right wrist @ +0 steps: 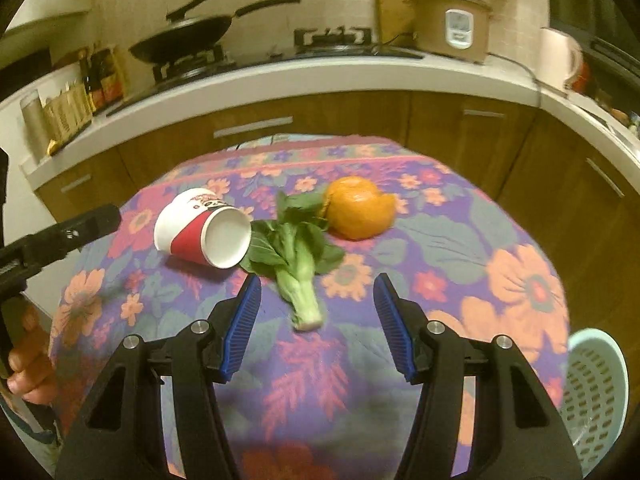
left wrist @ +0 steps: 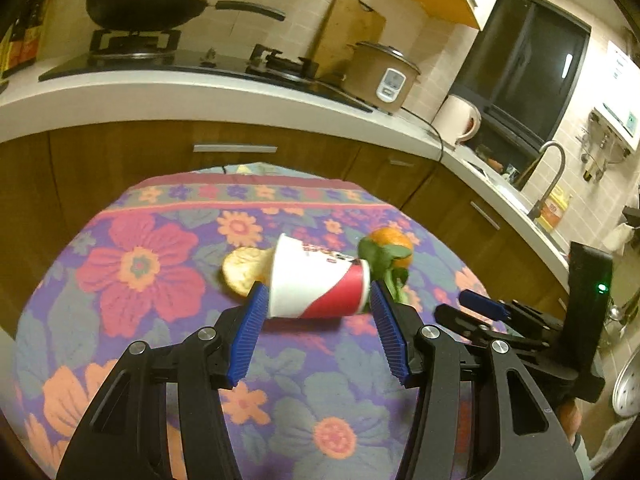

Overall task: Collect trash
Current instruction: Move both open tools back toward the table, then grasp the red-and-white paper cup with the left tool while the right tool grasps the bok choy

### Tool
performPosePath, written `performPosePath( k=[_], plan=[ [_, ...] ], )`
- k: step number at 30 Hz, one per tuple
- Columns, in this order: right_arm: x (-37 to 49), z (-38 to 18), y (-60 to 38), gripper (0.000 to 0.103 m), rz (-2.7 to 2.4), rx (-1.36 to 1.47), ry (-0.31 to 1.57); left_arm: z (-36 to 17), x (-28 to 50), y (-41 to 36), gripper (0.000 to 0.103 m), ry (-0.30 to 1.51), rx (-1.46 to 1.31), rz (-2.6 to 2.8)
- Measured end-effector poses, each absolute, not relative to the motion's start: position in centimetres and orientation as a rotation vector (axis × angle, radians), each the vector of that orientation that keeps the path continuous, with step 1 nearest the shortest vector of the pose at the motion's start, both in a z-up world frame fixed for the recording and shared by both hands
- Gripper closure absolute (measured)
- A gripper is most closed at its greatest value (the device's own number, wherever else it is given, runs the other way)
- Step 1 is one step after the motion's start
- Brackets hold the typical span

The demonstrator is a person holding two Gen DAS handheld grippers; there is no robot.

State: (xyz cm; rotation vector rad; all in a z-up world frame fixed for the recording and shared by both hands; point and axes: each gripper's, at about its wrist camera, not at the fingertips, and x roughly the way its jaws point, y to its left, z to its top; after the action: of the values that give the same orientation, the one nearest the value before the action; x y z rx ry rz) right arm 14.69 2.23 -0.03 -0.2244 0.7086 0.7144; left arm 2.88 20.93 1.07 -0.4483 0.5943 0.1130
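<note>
On the flowered purple tablecloth point(right wrist: 460, 240) lie four pieces of trash: one red-and-white paper cup point(right wrist: 202, 232) on its side, apparently empty, one leafy green bok choy stalk point(right wrist: 294, 264) just beside its mouth, one domed orange peel point(right wrist: 358, 208) and one pale flat peel point(left wrist: 242, 270). One pale-blue perforated plastic basket point(right wrist: 596, 396) sits at the table's right edge. The left gripper point(left wrist: 316, 300) and right gripper point(right wrist: 316, 292) both stand parted, holding nothing.
</note>
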Motion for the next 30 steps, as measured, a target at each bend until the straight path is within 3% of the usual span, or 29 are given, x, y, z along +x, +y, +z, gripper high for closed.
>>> performPosePath(
  k=[8, 10, 11, 14, 21, 30],
  plan=[
    [17.6, -2.7, 5.0, 0.049, 0.716, -0.284, 0.814, 0.2, 4.8, 19.1, 0.051, 0.630, -0.396, 0.096],
    [17.6, -3.1, 5.2, 0.060, 0.728, -0.300, 0.832, 0.2, 5.8, 18.2, 0.044, 0.638, -0.368, 0.113],
    [17.6, -3.2, 5.2, 0.070, 0.741, -0.298, 0.840, 0.3, 6.3, 17.7, 0.044, 0.640, -0.350, 0.130],
    [17.2, -3.0, 5.0, 0.079, 0.754, -0.289, 0.827, 0.2, 8.0, 16.4, 0.043, 0.656, -0.285, 0.168],
    [17.7, -3.1, 4.2, 0.079, 0.775, -0.233, 0.849, -1.1, 9.8, 14.6, 0.044, 0.722, -0.094, 0.328],
    [17.3, -2.8, 3.7, 0.079, 0.793, -0.221, 0.834, -1.5, 5.6, 15.8, 0.050, 0.751, -0.056, 0.363]
  ],
)
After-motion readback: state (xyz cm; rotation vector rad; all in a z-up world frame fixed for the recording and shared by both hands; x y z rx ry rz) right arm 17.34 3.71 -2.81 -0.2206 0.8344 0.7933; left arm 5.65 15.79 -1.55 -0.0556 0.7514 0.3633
